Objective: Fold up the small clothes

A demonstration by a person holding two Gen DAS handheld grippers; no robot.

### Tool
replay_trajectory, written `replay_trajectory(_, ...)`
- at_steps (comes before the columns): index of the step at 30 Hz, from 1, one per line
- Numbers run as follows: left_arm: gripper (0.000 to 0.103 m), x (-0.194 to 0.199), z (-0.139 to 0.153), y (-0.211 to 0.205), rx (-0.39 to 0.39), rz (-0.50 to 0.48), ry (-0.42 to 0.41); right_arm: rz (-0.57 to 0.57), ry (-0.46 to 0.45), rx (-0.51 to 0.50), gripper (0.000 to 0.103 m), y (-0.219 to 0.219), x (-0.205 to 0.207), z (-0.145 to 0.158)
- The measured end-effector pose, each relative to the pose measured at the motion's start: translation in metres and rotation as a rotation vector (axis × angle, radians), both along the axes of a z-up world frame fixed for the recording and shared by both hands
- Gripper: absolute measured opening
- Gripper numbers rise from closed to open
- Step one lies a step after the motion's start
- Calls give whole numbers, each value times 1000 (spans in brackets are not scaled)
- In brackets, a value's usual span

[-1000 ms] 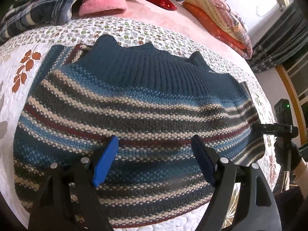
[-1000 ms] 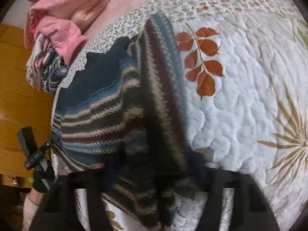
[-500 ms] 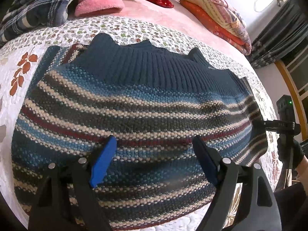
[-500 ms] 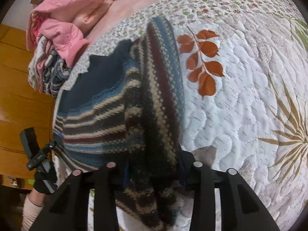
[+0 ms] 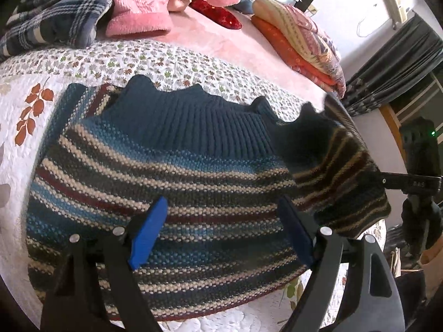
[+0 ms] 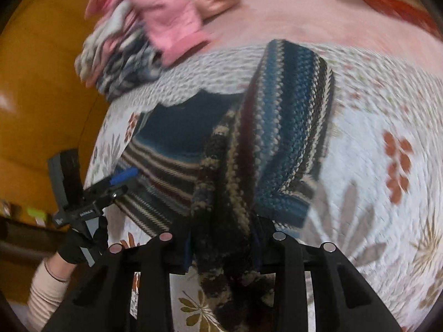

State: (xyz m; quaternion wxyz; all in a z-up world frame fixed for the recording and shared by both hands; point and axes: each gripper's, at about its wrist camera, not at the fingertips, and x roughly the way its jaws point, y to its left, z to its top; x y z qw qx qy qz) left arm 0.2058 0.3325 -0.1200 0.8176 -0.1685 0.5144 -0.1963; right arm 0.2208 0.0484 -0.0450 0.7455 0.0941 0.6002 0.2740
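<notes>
A striped knit sweater [image 5: 166,166] with a dark blue ribbed hem lies flat on the white quilt [image 5: 16,127]. Its right edge [image 5: 340,171] is raised off the bed and curls inward. My right gripper [image 6: 221,238] is shut on that edge, and a bunched strip of knit [image 6: 290,110] hangs from it; in the left wrist view the right gripper [image 5: 387,181] sits at the far right. My left gripper [image 5: 220,207] hovers open over the sweater's near part, its blue pads [image 5: 148,231] holding nothing. The right wrist view also catches the left gripper [image 6: 121,178] at the sweater's left edge.
A plaid blanket [image 5: 55,13] and pink garments [image 5: 138,8] are heaped at the back left on the pink sheet [image 5: 221,47]. Folded quilts [image 5: 299,41] are stacked at the back right near a dark curtain [image 5: 401,63]. Orange wood panelling [image 6: 36,96] stands beyond the bed.
The right gripper has lifted the sweater's right edge off the quilt and swung it up and inward. The left gripper stayed open over the sweater, hardly moving.
</notes>
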Motion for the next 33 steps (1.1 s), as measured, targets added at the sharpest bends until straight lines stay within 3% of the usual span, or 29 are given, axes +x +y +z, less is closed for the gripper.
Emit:
replay_trajectory(7,81,7,4,11,-79,41,4,185,-27,-201,32,84,-14,-17)
replay_trajectory(11,81,9,7,15,-161,60,16,209,-26,-238,38,103,-18,-32)
replay_trajectory(17,81,12,4,4,-286,45,65,175,34,-85,59,99,-18,-38)
replay_trajectory(23,82,15,-7,-15,-375,17,135,69,98,127,65,51,-19,-9)
replay_trajectory(28,82,17,-21,-34,-408,-1,200,-33,93,170,66,-5,-26,6)
replay_trajectory(33,82,18,-26,-59,-448,-43,239,-100,126,179,66,-47,-43,-9)
